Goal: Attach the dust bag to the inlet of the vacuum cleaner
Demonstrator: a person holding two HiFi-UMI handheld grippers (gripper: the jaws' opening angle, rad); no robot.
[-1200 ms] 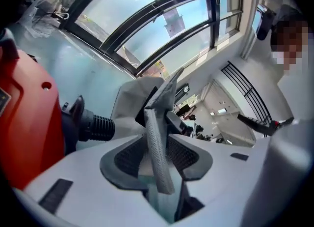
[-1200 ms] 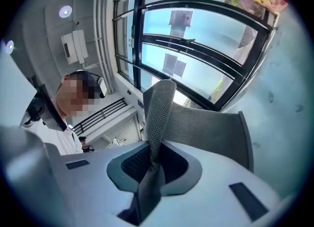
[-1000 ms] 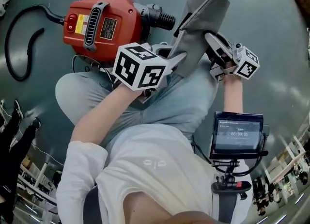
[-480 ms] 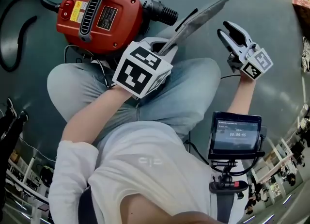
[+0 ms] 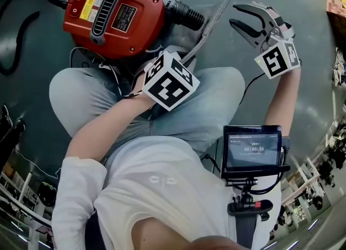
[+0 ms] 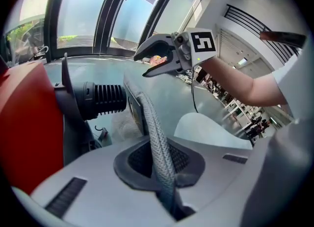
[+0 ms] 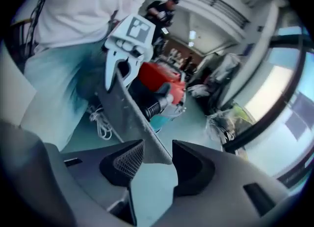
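One gripper fewer on the dust bag (image 5: 212,22): right gripper (image 5: 233,15), at 1 o'clock, has let go and gapes wide, while left gripper (image 6: 162,162) alone pinches the grey cloth, collar now just beside the vacuum cleaner's (image 5: 113,13) ribbed inlet (image 5: 186,13) at 12 o'clock, seating unconfirmed.
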